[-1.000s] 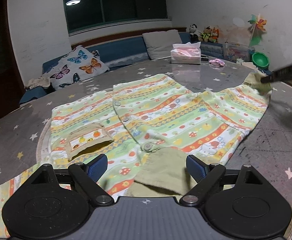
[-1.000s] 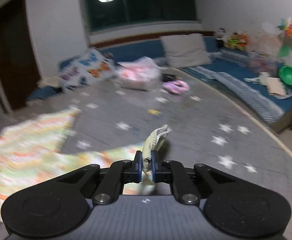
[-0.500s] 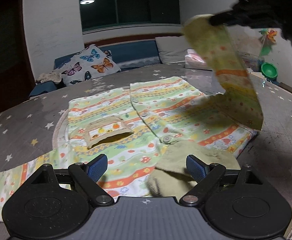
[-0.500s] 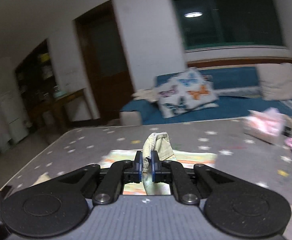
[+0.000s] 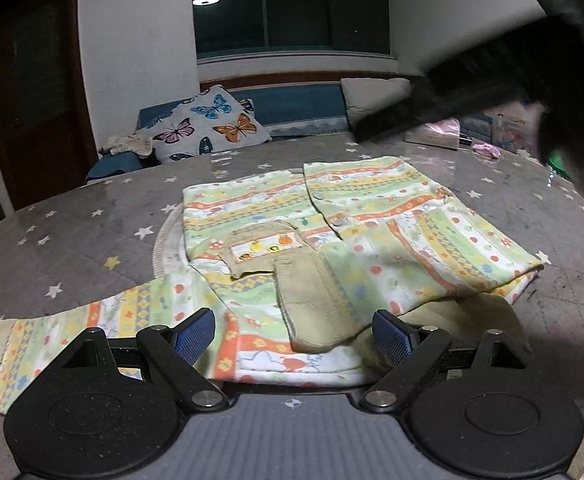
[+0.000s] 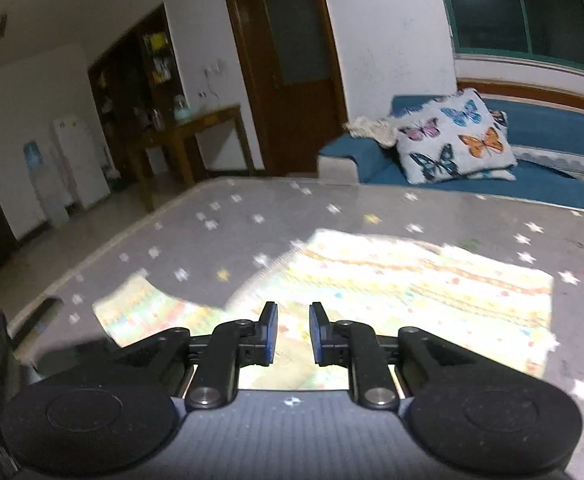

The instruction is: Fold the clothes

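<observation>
While the left gripper (image 5: 294, 330) hangs low at the near edge with its jaws wide and nothing pressed between them, the striped garment (image 5: 356, 224) lies spread on the star-patterned surface (image 5: 72, 240) just beyond. Its right sleeve (image 5: 424, 264) is folded across the chest, the tan cuff (image 5: 312, 304) resting near the middle; the left sleeve (image 5: 72, 332) stretches out flat to the near left. The right gripper (image 6: 293, 334), over the cloth, has just been opening its jaws to a narrow gap with nothing between them. The fabric looks light, soft and limp, so it likely creases easily; the outstretched sleeve's cuff end seems the best hold. A butterfly cushion (image 5: 208, 128) sits far behind.
</observation>
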Tool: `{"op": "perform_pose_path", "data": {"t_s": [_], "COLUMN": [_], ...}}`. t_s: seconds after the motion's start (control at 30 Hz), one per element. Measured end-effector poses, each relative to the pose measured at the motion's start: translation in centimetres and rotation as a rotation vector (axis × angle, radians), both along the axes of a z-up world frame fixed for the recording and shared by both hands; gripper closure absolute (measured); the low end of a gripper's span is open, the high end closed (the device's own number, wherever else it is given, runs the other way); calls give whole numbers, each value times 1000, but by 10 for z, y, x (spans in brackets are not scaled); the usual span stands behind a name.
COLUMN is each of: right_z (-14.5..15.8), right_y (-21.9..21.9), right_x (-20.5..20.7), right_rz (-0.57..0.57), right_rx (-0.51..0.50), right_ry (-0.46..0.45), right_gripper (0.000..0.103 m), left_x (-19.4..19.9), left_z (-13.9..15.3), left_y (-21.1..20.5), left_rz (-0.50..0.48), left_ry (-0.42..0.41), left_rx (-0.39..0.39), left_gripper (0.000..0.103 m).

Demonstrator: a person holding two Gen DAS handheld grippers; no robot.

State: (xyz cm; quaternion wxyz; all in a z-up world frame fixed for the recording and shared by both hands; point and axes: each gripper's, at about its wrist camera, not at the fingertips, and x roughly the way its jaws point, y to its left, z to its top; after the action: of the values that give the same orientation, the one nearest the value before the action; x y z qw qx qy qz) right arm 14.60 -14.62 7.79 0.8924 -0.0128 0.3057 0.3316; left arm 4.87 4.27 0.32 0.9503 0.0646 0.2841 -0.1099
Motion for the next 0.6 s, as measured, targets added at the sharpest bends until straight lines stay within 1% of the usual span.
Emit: {"op": "perform_pose_path", "data": {"t_s": [0.13, 0.23, 0.27, 0.33, 0.37, 0.47, 0.53, 0.57, 0.6], "right_z": [-25, -53, -61, -76, -79, -72, -65, -63, -62], "right_y": [-26, -46, -52, -65, -71, -79, -80, -80, -79], "right_x": [-2, -6, -7, -8, -11, -9, -4, 1, 6], "right_rz": [-55, -102, -118, -144, -147, -157, -169, -173, -176], "right_rx": [-101, -190, -207, -223, -219, -206, -194, -185, -177], "right_ry": [41, 66, 82, 117, 117, 101, 78, 72, 67], "right_gripper": [86, 86, 86, 86, 86, 86, 86, 86, 85], "left_x": [6, 13, 16, 23, 26, 37, 46, 50, 53], "left_z": [5, 8, 9, 9, 9, 7, 6, 5, 4], "left_y": [-3, -11, -14, -22, -25, -35, -41, -43, -45], "left_rz": [8, -2, -10, -28, -35, -50, -57, -60, -63], "left_ry": [-14, -14, -14, -14, -13, -1, 9, 11, 14], "left_rx": [-1, 3, 4, 11, 16, 26, 25, 25, 27], "left_gripper": [15, 17, 17, 21, 21, 31, 42, 45, 51]}}
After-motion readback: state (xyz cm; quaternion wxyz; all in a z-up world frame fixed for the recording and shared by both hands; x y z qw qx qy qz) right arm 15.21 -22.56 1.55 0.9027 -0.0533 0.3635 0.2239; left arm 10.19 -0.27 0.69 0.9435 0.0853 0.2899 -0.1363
